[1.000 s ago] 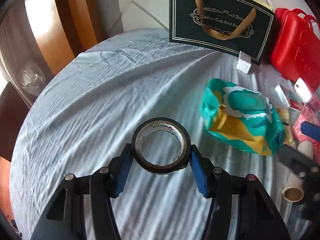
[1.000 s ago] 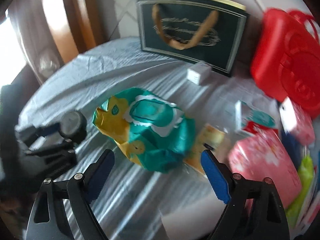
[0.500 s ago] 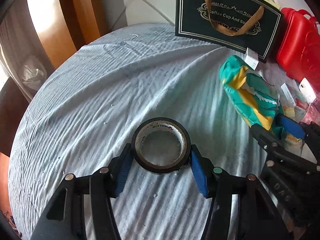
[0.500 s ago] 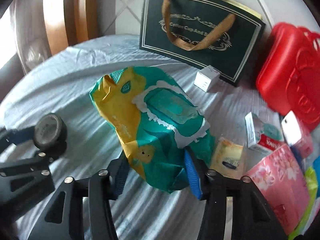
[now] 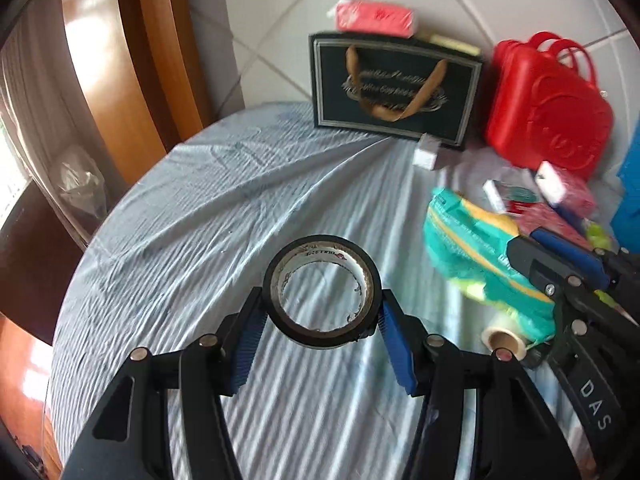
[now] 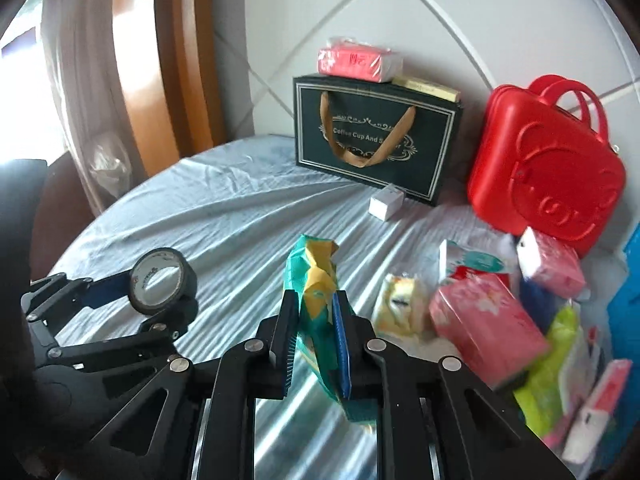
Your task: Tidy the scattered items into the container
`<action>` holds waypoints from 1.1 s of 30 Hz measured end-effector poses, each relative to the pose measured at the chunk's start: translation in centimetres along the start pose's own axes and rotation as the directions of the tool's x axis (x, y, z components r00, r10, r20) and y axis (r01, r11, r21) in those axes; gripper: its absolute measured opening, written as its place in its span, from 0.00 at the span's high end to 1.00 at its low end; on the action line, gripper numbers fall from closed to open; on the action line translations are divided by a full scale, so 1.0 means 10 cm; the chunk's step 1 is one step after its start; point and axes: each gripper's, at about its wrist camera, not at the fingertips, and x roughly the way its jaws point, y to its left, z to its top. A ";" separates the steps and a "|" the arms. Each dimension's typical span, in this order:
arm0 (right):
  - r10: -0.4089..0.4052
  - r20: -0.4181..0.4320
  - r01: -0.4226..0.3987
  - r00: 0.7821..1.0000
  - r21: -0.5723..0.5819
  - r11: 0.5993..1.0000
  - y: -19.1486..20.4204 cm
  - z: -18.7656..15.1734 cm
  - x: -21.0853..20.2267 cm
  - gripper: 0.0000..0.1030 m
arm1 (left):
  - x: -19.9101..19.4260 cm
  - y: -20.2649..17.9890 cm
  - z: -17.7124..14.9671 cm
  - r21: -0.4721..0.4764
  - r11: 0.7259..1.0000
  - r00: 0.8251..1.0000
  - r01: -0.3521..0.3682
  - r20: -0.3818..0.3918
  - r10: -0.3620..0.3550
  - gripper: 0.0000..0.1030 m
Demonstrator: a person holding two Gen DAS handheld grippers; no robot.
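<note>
Black tape roll (image 5: 322, 291) sits pinched between the left tongs (image 5: 321, 322), raised over bare striped cloth on the round counter (image 5: 208, 208), whose left edge curves nearby. Right tongs (image 6: 316, 336) squeeze the green-and-yellow packet (image 6: 314, 280) beside crowded packets (image 6: 486, 320).

Blue container (image 6: 630, 280) cut off at right edge.
</note>
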 end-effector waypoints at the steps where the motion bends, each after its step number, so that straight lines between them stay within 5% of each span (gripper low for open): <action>1: 0.012 -0.007 -0.012 1.000 0.014 1.000 -0.04 -0.04 -0.09 0.84 | -0.09 -0.02 -0.04 -0.003 1.000 1.000 -0.001 -0.002 0.001 0.46; 10: 0.121 -0.031 -0.120 0.992 0.031 0.992 -0.10 -0.39 -0.66 0.86 | -0.64 -0.11 -0.44 -0.055 0.998 0.999 -0.043 -0.029 0.041 0.46; 13: 0.128 0.012 -0.128 0.992 0.002 0.992 -0.13 -0.41 -0.92 0.96 | -0.86 -0.25 -0.50 -0.056 0.997 0.999 -0.051 0.001 0.051 0.46; 16: 0.140 0.046 -0.139 0.989 -0.027 0.990 -0.22 -0.42 -1.17 0.96 | -1.10 -0.41 -0.57 -0.075 0.995 0.997 -0.066 0.027 0.069 0.46; 20: 0.193 -0.041 -0.194 0.980 -0.014 0.981 -0.44 -0.53 -1.26 0.94 | -1.27 -0.54 -0.71 -0.096 0.992 0.997 -0.076 0.008 0.077 0.46; 23: 0.201 -0.095 -0.203 0.975 -0.013 0.979 -0.50 -0.77 -1.30 0.51 | -1.24 -0.51 -0.91 -0.116 0.990 0.996 -0.084 -0.028 0.081 0.46; 24: 0.205 -0.106 -0.207 0.973 -0.009 0.978 -0.50 -0.88 -1.31 0.27 | -1.21 -0.49 -0.99 -0.112 0.990 0.996 -0.090 -0.038 0.086 0.46; 33: 0.217 -0.272 -0.214 0.938 0.041 0.976 -0.26 -1.89 -1.09 0.22 | -0.91 -0.18 -1.99 -0.060 0.992 0.984 -0.112 -0.143 0.102 0.46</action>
